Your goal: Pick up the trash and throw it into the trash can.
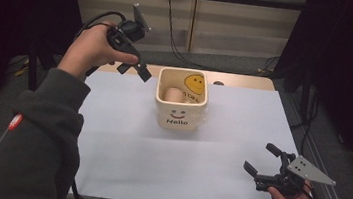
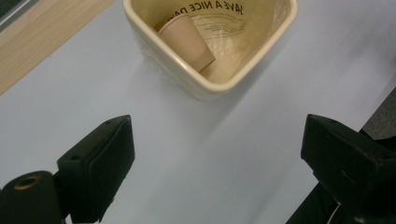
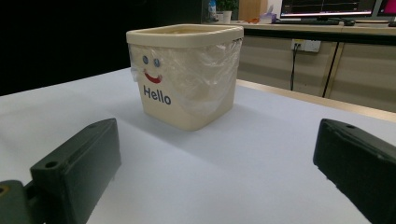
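A cream square bin [image 1: 181, 101] printed "Hello" stands upright near the far middle of the white table [image 1: 118, 148]. The left tongs [image 1: 135, 68] hang above the table just left of the bin, jaws wide and empty. The right tongs [image 1: 260, 162] sit low near the front right corner, also wide. The left gripper view looks into the bin: a tan paper cup [image 2: 187, 41] lies tilted inside. The right gripper view shows what seems a clear plastic liner [image 3: 205, 70] folded over the rim.

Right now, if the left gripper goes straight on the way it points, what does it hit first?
Probably the near rim of the cream bin; the left gripper is open and aimed at it. Depth is unclear: it could meet the white sheet first.
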